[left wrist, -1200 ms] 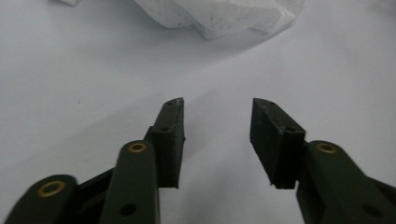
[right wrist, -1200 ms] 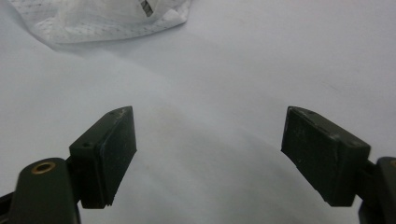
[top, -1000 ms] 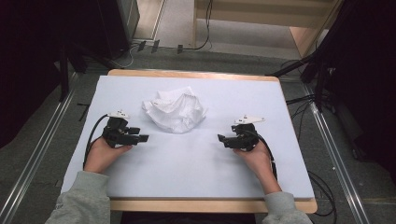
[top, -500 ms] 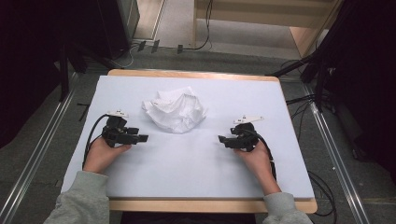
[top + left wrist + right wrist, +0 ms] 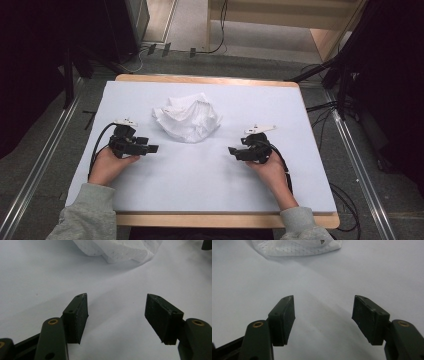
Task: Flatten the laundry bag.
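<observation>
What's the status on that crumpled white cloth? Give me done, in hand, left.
Done: nothing visible; the white cloth lies crumpled on the table. In hand: the left gripper and right gripper flank it, jaws open and empty, the left's just widened. Left: grasping and handling it.

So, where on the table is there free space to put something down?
The white mat is bare between the left gripper and the right gripper, in front of the crumpled white cloth. The far corners beside the cloth are free too. Only the middle, at the cloth, is taken.
</observation>
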A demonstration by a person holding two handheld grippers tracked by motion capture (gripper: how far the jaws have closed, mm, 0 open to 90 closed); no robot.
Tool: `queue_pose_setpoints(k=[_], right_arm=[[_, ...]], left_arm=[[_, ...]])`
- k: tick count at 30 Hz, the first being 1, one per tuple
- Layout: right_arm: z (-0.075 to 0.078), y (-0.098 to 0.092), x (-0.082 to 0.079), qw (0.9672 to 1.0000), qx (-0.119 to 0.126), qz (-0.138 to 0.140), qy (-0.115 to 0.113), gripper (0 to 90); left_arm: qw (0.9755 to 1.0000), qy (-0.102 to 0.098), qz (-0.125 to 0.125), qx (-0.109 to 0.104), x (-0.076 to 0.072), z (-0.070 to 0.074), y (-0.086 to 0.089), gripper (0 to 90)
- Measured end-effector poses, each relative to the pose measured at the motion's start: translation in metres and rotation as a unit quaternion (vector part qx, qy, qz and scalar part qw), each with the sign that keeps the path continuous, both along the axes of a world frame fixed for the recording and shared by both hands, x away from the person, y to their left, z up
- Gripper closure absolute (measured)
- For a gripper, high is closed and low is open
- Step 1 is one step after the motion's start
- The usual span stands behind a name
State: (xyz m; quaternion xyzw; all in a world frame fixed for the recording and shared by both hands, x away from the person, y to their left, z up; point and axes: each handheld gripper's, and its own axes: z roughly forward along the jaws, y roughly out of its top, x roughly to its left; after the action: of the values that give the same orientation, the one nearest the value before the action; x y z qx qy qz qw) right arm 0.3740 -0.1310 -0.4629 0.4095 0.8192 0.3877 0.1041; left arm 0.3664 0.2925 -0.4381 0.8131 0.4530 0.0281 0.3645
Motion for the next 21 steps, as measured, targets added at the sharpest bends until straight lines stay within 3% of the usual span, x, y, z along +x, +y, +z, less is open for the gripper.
queue_pose_setpoints(k=[21], right_arm=[[0.0010, 0.0039, 0.0026, 0.9999, 0.004, 0.000, 0.013, 36.9]], left_arm=[[1.0000, -0.003, 0.003, -0.001, -0.0044, 0.0008, 0.0051, 35.8]])
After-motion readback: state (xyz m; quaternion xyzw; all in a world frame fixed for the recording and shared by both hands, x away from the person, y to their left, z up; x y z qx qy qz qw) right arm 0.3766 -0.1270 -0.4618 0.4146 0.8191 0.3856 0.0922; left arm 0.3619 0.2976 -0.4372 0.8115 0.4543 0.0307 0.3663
